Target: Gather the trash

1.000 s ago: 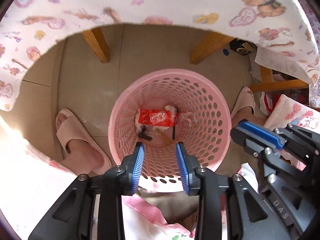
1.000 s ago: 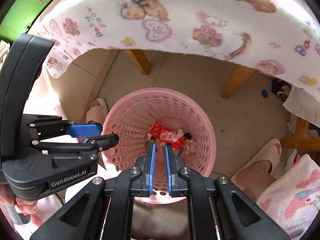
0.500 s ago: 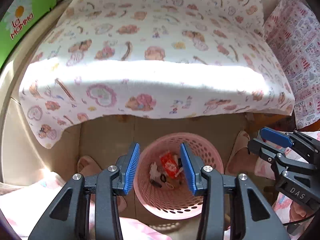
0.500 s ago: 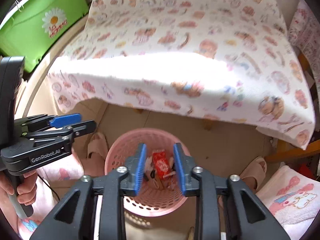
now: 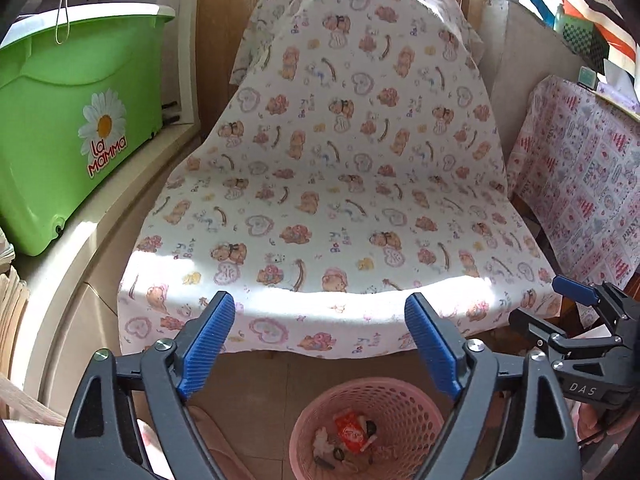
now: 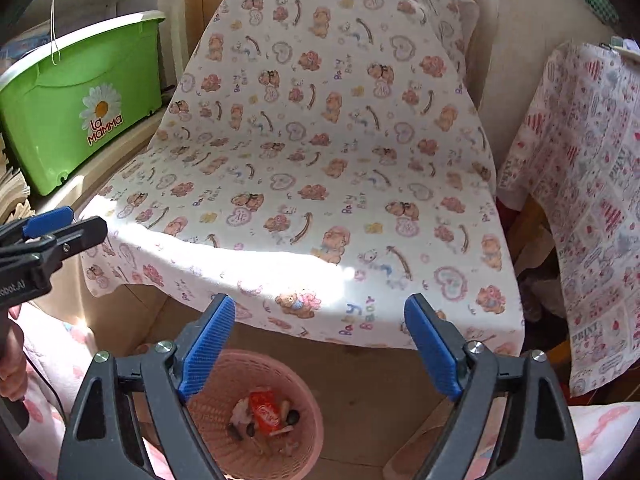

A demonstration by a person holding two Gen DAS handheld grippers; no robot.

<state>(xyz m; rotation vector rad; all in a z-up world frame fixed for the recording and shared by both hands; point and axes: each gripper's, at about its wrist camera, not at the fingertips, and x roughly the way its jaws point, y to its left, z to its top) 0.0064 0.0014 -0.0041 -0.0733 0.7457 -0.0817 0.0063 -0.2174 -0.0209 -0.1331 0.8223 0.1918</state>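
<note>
Left gripper (image 5: 316,346) and right gripper (image 6: 316,346) jaws gaped wide, empty; red rectangular wrapper (image 6: 264,410) lay lengthwise in pink perforated plastic basket (image 6: 308,436)

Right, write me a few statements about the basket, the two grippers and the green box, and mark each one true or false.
1. The pink basket holds a red wrapper among other small bits of trash. True.
2. The left gripper is shut on a wrapper. False: its fingers stand wide apart with nothing between them.
3. The right gripper is open and empty. True.
4. The green box sits on the floor beside the basket. False: it rests on a pale ledge off to the left, above floor level.
5. Trash lies scattered on the bear-print cloth. False: no trash shows on the cloth.
</note>
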